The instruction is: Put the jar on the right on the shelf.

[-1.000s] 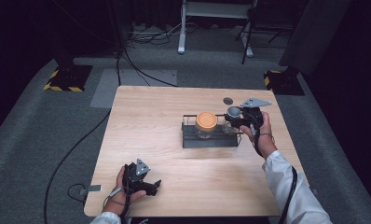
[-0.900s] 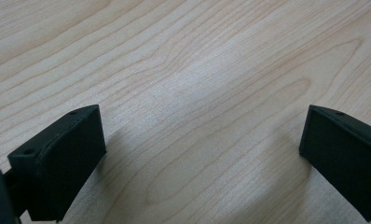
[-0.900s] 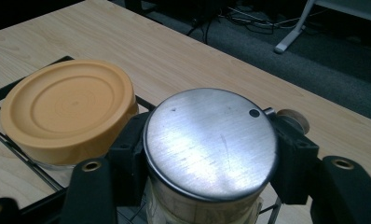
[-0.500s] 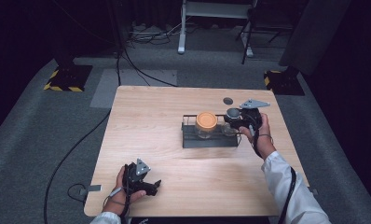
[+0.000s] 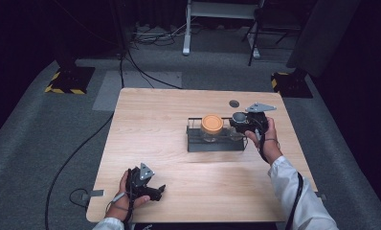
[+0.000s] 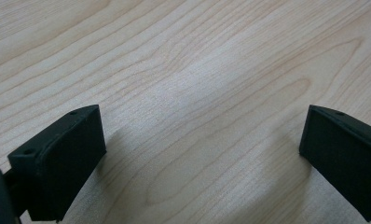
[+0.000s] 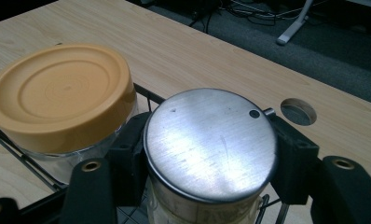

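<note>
A glass jar with a silver metal lid (image 7: 210, 135) stands at the right end of a dark wire rack (image 5: 216, 145), and my right gripper (image 7: 211, 156) is shut on it just below the lid. In the high view that jar (image 5: 239, 117) sits between the jaws of my right gripper (image 5: 240, 123). Beside it in the rack stands a glass jar with an orange lid (image 7: 58, 93), also seen from above (image 5: 211, 123). My left gripper (image 5: 157, 190) lies on the table near the front left. Its jaws are wide open over bare wood (image 6: 202, 158).
The rack sits right of centre on the light wooden table (image 5: 160, 124). A round cable hole (image 5: 234, 103) lies just behind the rack, near my right gripper. Cables and stand bases lie on the grey floor beyond the table.
My right gripper and the silver-lidded jar have shifted slightly down and towards the rack. The left gripper has stayed where it was.
</note>
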